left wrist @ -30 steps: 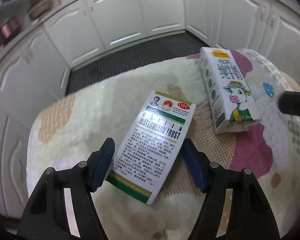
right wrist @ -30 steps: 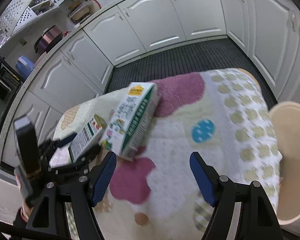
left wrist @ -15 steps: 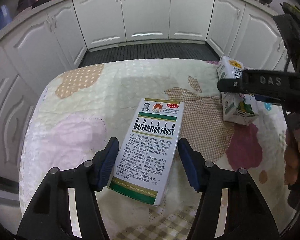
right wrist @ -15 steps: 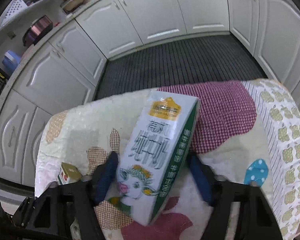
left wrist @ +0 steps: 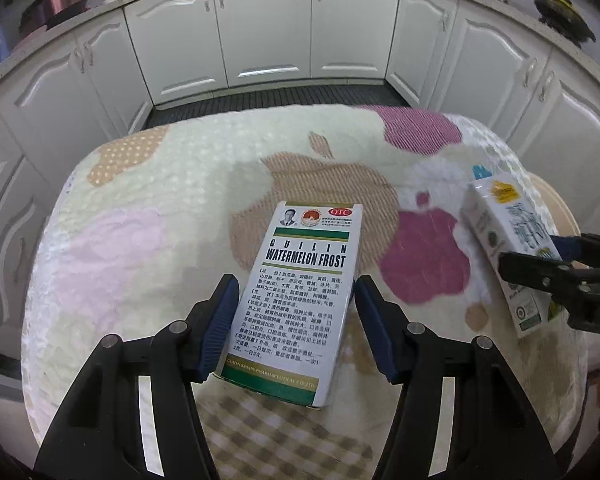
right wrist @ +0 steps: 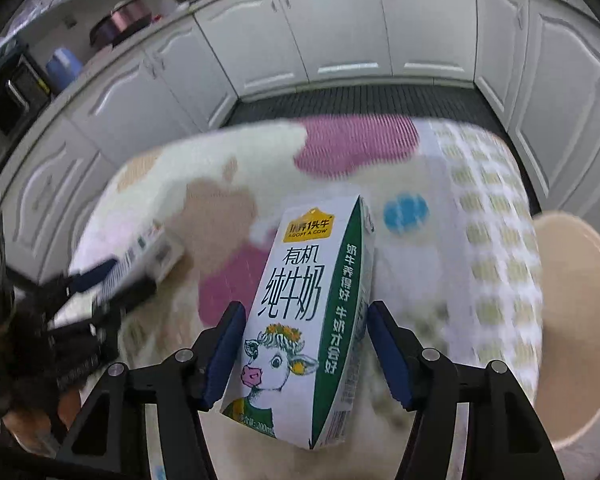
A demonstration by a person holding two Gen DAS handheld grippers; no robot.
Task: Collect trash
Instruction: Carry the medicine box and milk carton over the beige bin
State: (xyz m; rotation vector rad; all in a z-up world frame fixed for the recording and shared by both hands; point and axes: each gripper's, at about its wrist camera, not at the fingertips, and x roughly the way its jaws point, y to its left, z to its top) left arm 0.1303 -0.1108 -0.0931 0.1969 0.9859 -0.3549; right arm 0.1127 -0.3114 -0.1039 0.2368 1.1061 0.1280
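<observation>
A white and green medicine box (left wrist: 300, 292) marked "Watermelon Frost" stands between the blue pads of my left gripper (left wrist: 294, 312). The jaws are closing and both pads press its long sides. A white milk carton (right wrist: 300, 312) with a cartoon cow is in my right gripper (right wrist: 300, 344), whose jaws are closing on its sides too. Both items stay sharp while the cloth under them blurs. In the left wrist view the carton (left wrist: 508, 248) hangs tilted at the right. The right wrist view shows the box (right wrist: 156, 248) at the left.
A quilted cloth (left wrist: 180, 200) with apple patches covers the table. A beige round tub (right wrist: 572, 320) stands just past the table's right edge. White cabinets (left wrist: 260, 40) ring a dark ribbed floor mat (left wrist: 276, 104) behind the table.
Both grippers' jaws have narrowed onto their items. The right gripper went from beside the carton to around it and carried it right across the cloth. The left gripper rolled with the box between its pads.
</observation>
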